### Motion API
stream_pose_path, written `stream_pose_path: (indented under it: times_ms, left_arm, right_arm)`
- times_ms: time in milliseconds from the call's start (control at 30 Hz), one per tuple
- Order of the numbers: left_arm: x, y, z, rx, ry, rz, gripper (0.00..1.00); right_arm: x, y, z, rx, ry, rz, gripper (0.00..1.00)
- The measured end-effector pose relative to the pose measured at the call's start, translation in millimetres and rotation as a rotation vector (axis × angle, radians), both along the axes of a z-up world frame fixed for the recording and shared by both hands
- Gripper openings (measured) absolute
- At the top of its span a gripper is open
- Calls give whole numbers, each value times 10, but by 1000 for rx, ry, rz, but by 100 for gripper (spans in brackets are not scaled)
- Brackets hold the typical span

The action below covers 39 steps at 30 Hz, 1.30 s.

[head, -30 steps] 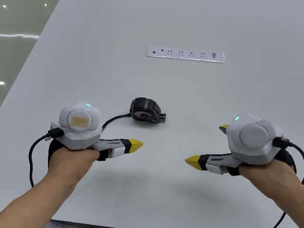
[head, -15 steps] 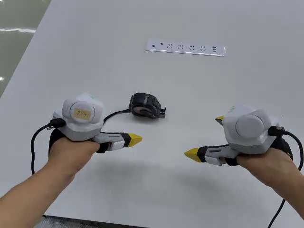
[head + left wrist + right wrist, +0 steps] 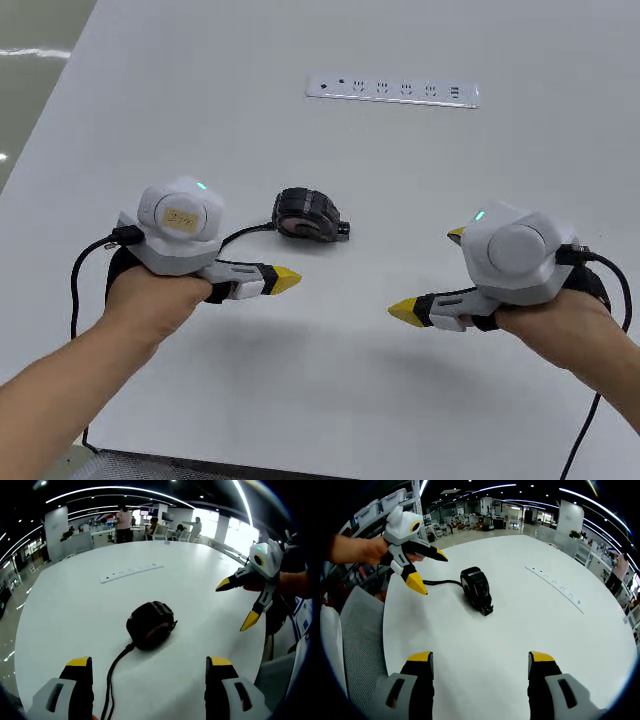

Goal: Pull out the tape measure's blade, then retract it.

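Since a second ago little has moved. The black, round-bodied tape measure [image 3: 308,215] lies at the same spot on the white table [image 3: 330,400]. Both tongs have only crept a shade nearer to it.

The tape measure rests on its side with the blade wound in. Its small end hook sits at the mouth of the case, on the side turned towards the right tongs [image 3: 430,273]. A thin black cord [image 3: 240,240] leaves the far side of the case and curves off towards the left tongs [image 3: 283,278].

In the head view the left tongs sit near the tape measure, on its near left side, with the yellow tips apart from the case. The right tongs sit farther from it, on its near right side. Neither pair touches it.

In the left gripper view the tape measure [image 3: 150,624] lies just ahead of the gap between the left tongs [image 3: 148,662]. These are spread wide and hold nothing.

The right gripper view shows the tape measure [image 3: 476,595] well ahead of the right tongs [image 3: 480,656], which are also spread wide and empty.

A long white power strip [image 3: 392,90] lies flat well beyond the tape measure.
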<state>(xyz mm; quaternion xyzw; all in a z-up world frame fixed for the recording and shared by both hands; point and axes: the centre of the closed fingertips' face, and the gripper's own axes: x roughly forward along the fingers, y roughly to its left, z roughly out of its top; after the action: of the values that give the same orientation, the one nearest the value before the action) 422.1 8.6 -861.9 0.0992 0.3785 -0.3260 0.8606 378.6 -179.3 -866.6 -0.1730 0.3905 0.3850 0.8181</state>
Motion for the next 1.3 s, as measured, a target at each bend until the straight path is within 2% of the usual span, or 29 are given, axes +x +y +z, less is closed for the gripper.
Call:
stream_pose_path:
  times_ms: [133,167,367,467,567,800,1300]
  left_arm:
    - [25,-10,-4,7,-3,-18,90]
    - [53,-41,-22,33,-14,-75,89]
    - [110,-114,-44,50,-24,-131,89]
    - [136,-140,-53,75,-37,-174,89]
    - [164,-162,-45,69,-44,-190,88]
    - [192,-173,-66,96,-50,-249,87]
    - [312,-192,-80,143,-75,-380,82]
  right_arm:
    - [24,-5,-13,-7,-3,15,78]
    - [57,-13,-45,-21,-6,47,78]
    - [104,-10,-97,-40,-7,86,77]
    - [124,-7,-123,-56,-15,120,76]
    - [153,2,-131,-60,-16,139,75]
    - [190,31,-202,-81,-18,183,74]
    - [297,185,-242,-117,-41,290,70]
